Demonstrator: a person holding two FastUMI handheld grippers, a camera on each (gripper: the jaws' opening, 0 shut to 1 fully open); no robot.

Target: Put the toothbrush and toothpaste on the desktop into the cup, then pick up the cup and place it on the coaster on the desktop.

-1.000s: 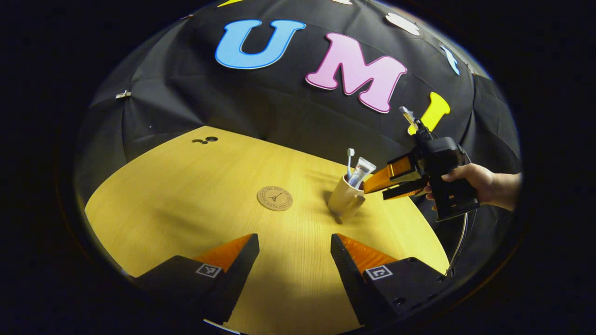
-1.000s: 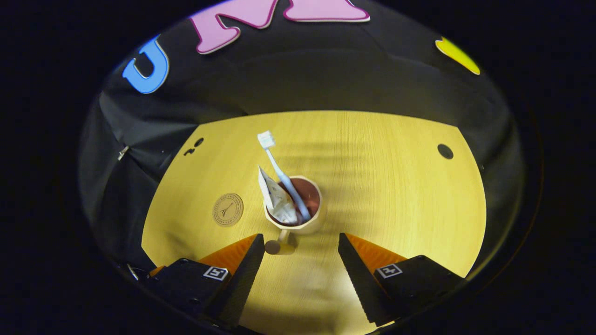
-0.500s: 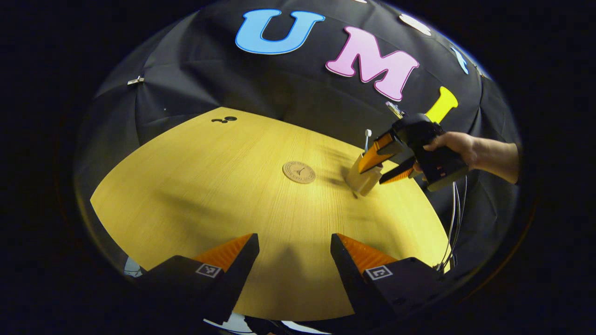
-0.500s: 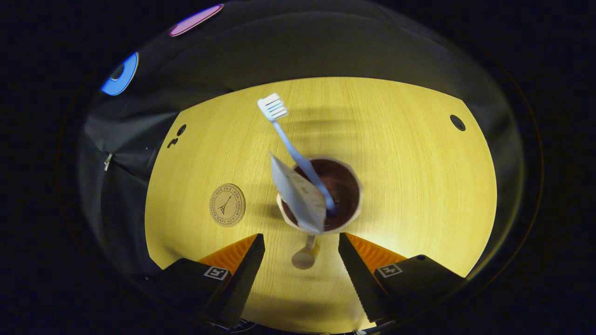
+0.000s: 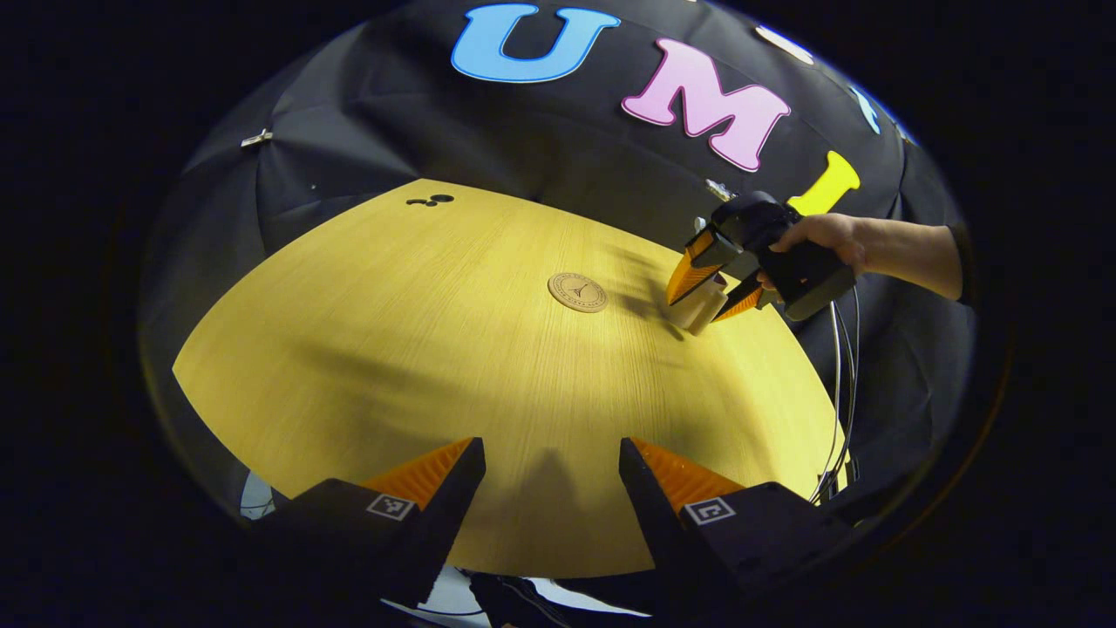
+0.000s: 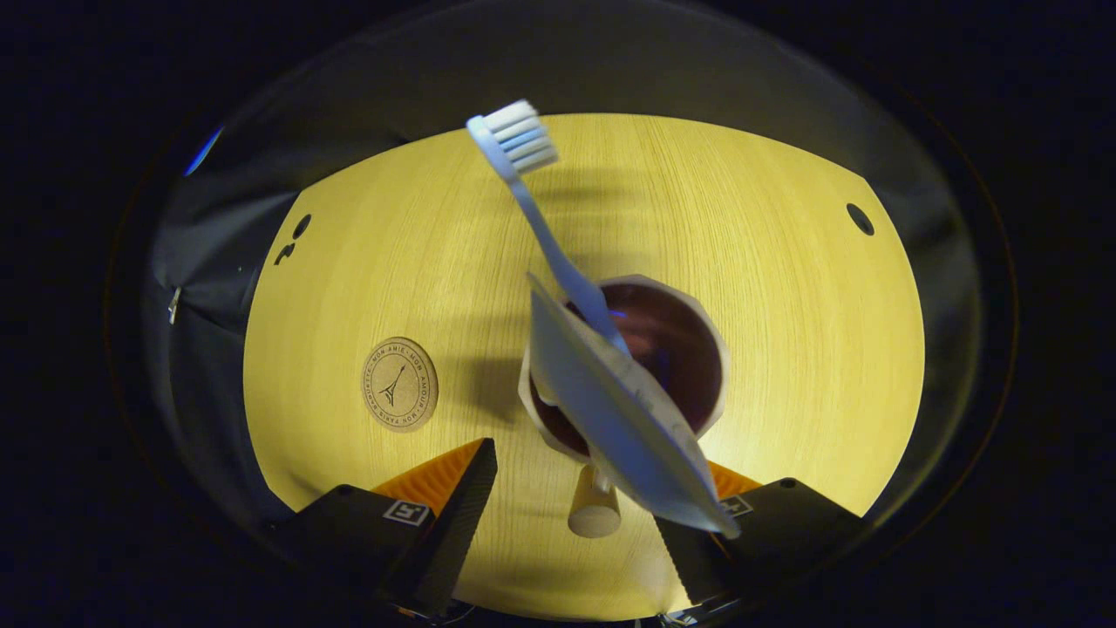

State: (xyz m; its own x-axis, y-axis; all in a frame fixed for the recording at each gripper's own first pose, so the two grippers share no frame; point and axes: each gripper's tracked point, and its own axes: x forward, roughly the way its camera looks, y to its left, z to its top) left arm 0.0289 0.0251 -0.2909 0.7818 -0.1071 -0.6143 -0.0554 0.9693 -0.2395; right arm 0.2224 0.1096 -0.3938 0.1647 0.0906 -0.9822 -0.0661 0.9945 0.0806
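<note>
The cream cup (image 6: 676, 344) stands on the yellow table, its handle (image 6: 595, 515) pointing toward the camera. A toothbrush (image 6: 551, 240) and a toothpaste tube (image 6: 628, 410) lean in it. My right gripper (image 6: 565, 447) is open, with its fingers low on either side of the cup's near wall and handle; the tube hides its right fingertip. In the left gripper view the right gripper (image 5: 711, 292), held by a hand (image 5: 824, 235), straddles the cup (image 5: 700, 310). The round cork coaster (image 6: 399, 385) (image 5: 578, 292) lies left of the cup. My left gripper (image 5: 551, 484) hangs open at the table's near edge.
The wooden table (image 5: 392, 349) has small dark holes at the far left (image 5: 432, 201) and far right (image 6: 860, 218). Cables (image 5: 841, 392) hang from the right gripper beyond the table's right edge. The black booth wall closes the back.
The right gripper has dropped and closed in on the cup, its fingers now flanking it. The left gripper has drawn back toward the near edge, still open.
</note>
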